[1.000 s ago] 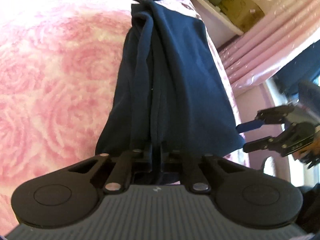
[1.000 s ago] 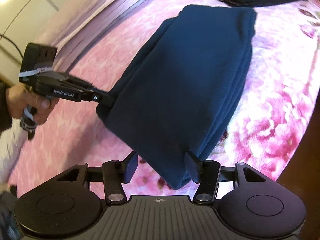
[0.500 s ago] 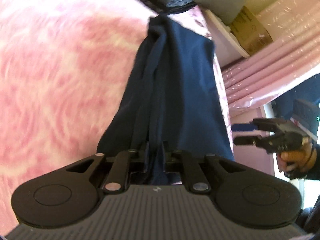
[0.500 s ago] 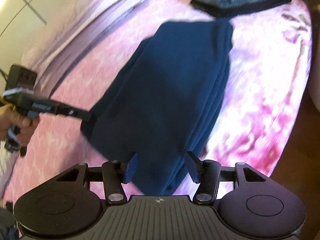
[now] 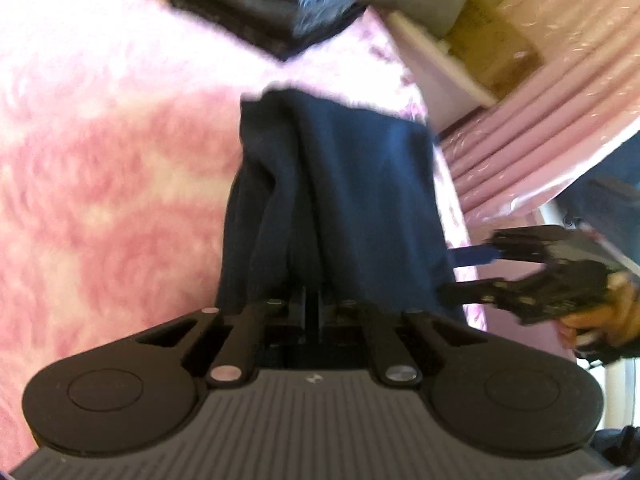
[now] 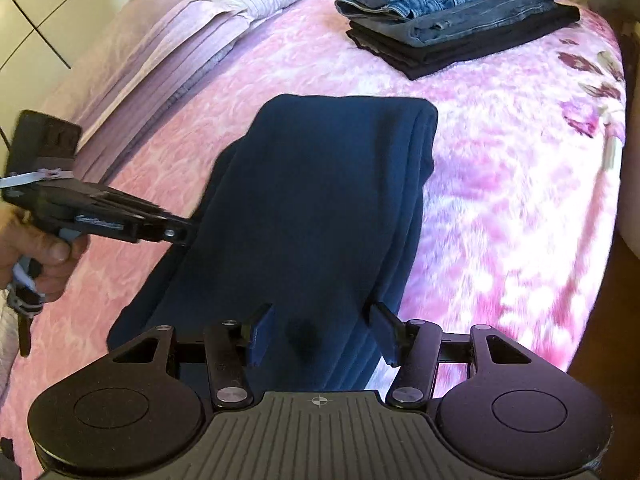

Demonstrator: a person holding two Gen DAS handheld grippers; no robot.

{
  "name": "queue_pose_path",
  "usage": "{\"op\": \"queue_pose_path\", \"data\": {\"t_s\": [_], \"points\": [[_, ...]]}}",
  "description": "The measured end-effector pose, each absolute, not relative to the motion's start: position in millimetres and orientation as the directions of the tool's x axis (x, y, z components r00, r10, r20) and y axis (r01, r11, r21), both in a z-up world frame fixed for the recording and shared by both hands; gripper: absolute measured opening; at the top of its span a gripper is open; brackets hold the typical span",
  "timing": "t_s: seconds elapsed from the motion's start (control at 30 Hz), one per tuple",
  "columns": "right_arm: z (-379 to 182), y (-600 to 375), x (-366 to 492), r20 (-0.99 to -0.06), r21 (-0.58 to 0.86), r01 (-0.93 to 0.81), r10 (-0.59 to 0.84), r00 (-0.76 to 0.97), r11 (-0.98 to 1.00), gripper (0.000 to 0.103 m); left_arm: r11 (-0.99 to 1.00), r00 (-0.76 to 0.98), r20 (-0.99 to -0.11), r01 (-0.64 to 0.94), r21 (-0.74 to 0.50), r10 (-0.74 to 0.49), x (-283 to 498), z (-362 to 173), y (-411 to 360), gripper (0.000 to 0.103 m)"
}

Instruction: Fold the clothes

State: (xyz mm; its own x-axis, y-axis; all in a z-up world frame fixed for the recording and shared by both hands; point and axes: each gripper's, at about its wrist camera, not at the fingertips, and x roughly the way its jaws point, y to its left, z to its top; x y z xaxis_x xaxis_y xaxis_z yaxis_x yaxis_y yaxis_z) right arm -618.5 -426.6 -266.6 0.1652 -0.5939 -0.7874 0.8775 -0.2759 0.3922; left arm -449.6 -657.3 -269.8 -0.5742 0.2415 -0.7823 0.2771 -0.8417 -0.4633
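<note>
A folded navy blue garment (image 6: 320,208) hangs lifted over the pink floral bedspread (image 6: 500,208). It also shows in the left wrist view (image 5: 340,200). My left gripper (image 5: 312,304) is shut on the garment's near edge; it appears in the right wrist view (image 6: 176,232) at the garment's left side. My right gripper (image 6: 322,332) is open, its blue-padded fingers (image 6: 260,332) standing either side of the garment's near corner. In the left wrist view the right gripper (image 5: 460,268) sits at the garment's right edge.
A stack of folded jeans and dark clothes (image 6: 452,16) lies at the far end of the bed, also seen in the left wrist view (image 5: 272,12). A pink pleated cover (image 6: 160,64) runs along the left. A cardboard box (image 5: 496,52) sits on a shelf.
The garment has been carried further from the folded stack, and more of the bed shows beyond it. My right gripper has come back in around its near corner.
</note>
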Motion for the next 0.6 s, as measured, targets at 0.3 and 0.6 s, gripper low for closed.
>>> {"op": "queue_pose_path", "data": {"t_s": [0.3, 0.6], "points": [[-265.5, -430.4, -645.5, -0.789, 0.394, 0.867, -0.596, 0.148, -0.306, 0.056, -0.798, -0.654, -0.726, 0.314, -0.515, 0.211, -435.5, -251.6, -677.9, 0.010], [-260.3, -447.4, -663.2, -0.768, 0.396, 0.854, -0.632, 0.107, -0.337, 0.056, -0.880, -0.621, -0.754, 0.214, -0.425, 0.213, -508.8, -256.8, -679.3, 0.024]]}}
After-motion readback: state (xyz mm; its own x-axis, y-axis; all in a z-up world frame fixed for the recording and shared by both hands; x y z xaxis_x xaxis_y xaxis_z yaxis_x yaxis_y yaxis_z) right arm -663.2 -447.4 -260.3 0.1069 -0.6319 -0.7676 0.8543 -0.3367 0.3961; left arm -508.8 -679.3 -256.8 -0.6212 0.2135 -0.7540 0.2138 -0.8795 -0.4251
